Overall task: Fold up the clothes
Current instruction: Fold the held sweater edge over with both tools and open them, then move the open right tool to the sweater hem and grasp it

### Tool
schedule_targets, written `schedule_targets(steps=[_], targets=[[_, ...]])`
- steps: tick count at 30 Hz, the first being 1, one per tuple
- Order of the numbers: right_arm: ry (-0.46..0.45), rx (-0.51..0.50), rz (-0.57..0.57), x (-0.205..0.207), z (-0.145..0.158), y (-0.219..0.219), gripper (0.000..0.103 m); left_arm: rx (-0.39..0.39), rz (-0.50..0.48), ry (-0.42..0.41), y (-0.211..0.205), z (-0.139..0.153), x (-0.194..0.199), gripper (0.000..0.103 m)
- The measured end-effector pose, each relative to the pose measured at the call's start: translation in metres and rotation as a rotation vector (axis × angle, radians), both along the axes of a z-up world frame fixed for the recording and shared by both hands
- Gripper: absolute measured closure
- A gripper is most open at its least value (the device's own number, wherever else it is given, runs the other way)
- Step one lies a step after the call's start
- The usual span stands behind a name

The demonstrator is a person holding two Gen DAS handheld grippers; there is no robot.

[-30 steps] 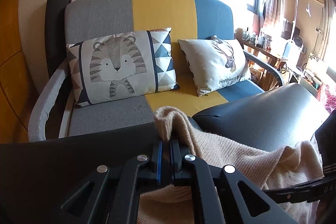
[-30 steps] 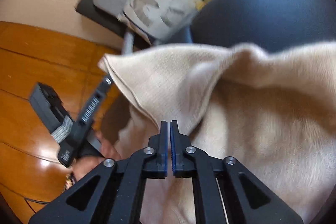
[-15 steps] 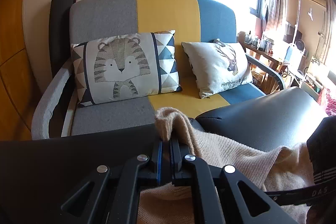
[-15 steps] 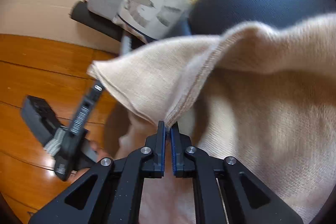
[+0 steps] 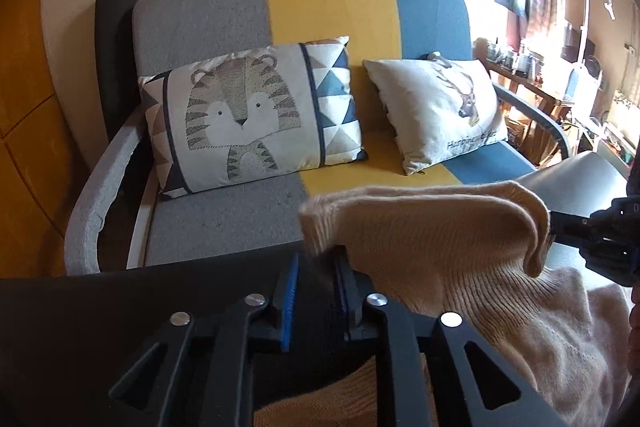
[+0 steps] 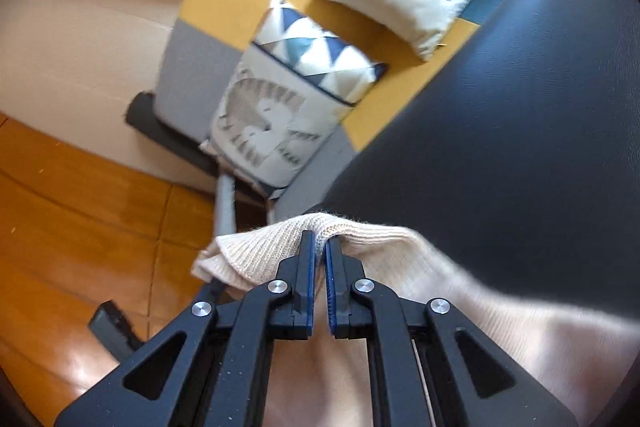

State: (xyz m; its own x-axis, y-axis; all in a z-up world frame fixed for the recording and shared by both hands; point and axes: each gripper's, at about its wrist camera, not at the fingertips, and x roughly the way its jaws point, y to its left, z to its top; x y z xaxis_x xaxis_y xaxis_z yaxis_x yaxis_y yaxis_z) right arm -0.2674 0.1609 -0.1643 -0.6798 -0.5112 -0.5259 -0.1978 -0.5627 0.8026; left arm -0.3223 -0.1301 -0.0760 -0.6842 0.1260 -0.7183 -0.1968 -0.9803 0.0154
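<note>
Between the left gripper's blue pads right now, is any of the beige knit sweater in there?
Left wrist view: the left gripper jaws have just been opening, and the gap looks bare; the beige knit sweater edge hangs just above it.

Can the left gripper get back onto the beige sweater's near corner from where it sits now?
Probably yes. The left gripper has just been opening, and the beige sweater corner hangs right at its fingertips, drooping over the gap between the jaws. Nothing stands between them. The right gripper is shut on the sweater's folded edge farther along.

Right hand-held gripper (image 6: 318, 247) pinches beige sweater (image 6: 400, 251).
</note>
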Motion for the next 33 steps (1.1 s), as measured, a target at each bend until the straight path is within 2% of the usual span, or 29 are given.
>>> schedule_targets(steps=[1, 3, 6, 8, 10, 15, 18, 21, 24, 28, 29, 31, 32, 33], targets=[[-0.025, -0.002, -0.017, -0.002, -0.006, 0.004, 0.092, -0.005, 0.029, -0.04, -0.001, -0.005, -0.006, 0.083], [-0.06, -0.011, -0.031, -0.001, -0.015, 0.015, 0.078, 0.023, 0.087, -0.094, -0.013, -0.012, -0.012, 0.081], [-0.029, -0.019, -0.079, 0.016, -0.015, 0.031, 0.076, 0.101, 0.166, -0.103, -0.042, -0.015, -0.004, 0.081], [0.002, 0.03, -0.069, 0.028, -0.007, 0.035, 0.076, 0.13, 0.191, -0.077, -0.057, -0.014, 0.011, 0.081], [0.023, 0.089, -0.034, 0.04, 0.003, 0.034, 0.076, 0.124, 0.16, -0.055, -0.06, -0.013, 0.032, 0.081], [0.059, 0.3, 0.115, 0.097, 0.033, 0.013, 0.076, 0.062, -0.001, 0.014, -0.046, -0.006, 0.104, 0.081], [0.068, 0.359, 0.182, 0.138, 0.045, 0.004, 0.076, 0.028, -0.072, 0.017, -0.037, -0.003, 0.152, 0.081], [0.064, 0.401, 0.203, 0.184, 0.052, 0.006, 0.076, 0.0, -0.079, 0.01, -0.04, -0.004, 0.197, 0.081], [0.021, 0.45, 0.174, 0.227, 0.053, 0.016, 0.076, 0.003, -0.031, -0.038, -0.054, -0.014, 0.233, 0.081], [-0.045, 0.404, 0.111, 0.273, 0.043, 0.036, 0.076, 0.054, 0.043, -0.159, -0.078, -0.037, 0.267, 0.081], [-0.059, 0.388, 0.104, 0.283, 0.039, 0.04, 0.076, 0.08, 0.054, -0.152, -0.084, -0.037, 0.278, 0.081], [-0.089, 0.363, 0.093, 0.302, 0.031, 0.045, 0.068, 0.124, 0.072, -0.139, -0.095, -0.037, 0.298, 0.081], [-0.106, 0.366, 0.096, 0.31, 0.026, 0.045, 0.061, 0.147, 0.082, -0.136, -0.102, -0.037, 0.306, 0.081], [-0.117, 0.37, 0.102, 0.317, 0.023, 0.044, 0.059, 0.172, 0.092, -0.132, -0.108, -0.037, 0.315, 0.081]])
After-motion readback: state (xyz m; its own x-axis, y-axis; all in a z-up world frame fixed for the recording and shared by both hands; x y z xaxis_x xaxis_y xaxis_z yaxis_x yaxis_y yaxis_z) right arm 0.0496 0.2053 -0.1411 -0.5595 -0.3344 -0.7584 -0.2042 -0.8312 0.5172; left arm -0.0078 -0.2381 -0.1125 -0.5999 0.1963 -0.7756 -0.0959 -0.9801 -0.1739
